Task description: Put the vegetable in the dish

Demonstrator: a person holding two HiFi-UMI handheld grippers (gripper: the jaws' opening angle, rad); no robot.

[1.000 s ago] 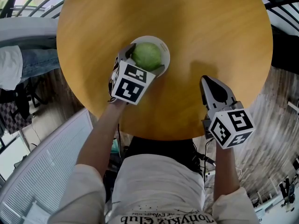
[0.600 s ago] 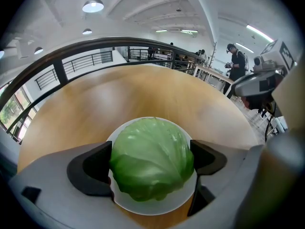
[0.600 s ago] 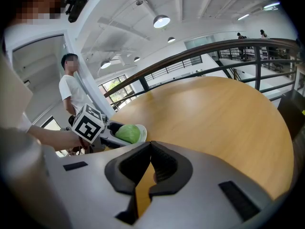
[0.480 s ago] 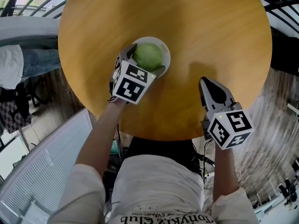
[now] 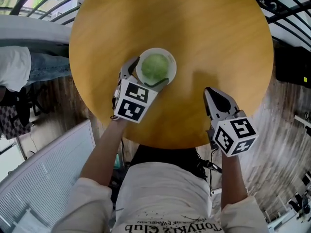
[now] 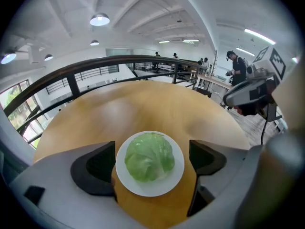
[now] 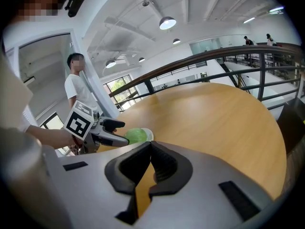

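A round green cabbage (image 5: 154, 67) lies in a small white dish (image 5: 167, 58) on the round wooden table (image 5: 204, 33). My left gripper (image 5: 149, 73) is open, one jaw on each side of the dish, not touching the cabbage. In the left gripper view the cabbage (image 6: 149, 156) sits in the middle of the dish (image 6: 143, 191), between the spread jaws of the left gripper (image 6: 150, 162). My right gripper (image 5: 214, 95) is shut and holds nothing, near the table's front right edge. Looking along the shut right gripper (image 7: 151, 162), I see the cabbage (image 7: 136, 135) and the left gripper (image 7: 107, 136) at the left.
The table's near edge (image 5: 160, 142) runs just under both grippers. A dark railing (image 7: 248, 51) curves round its far side. A person in a white shirt (image 7: 78, 92) stands beyond the table's left. A white slatted panel (image 5: 43, 178) lies below at the left.
The left gripper has drawn back a little toward the near edge, and its jaws now stand wider, clear of the cabbage in the dish. The right gripper has hardly moved.
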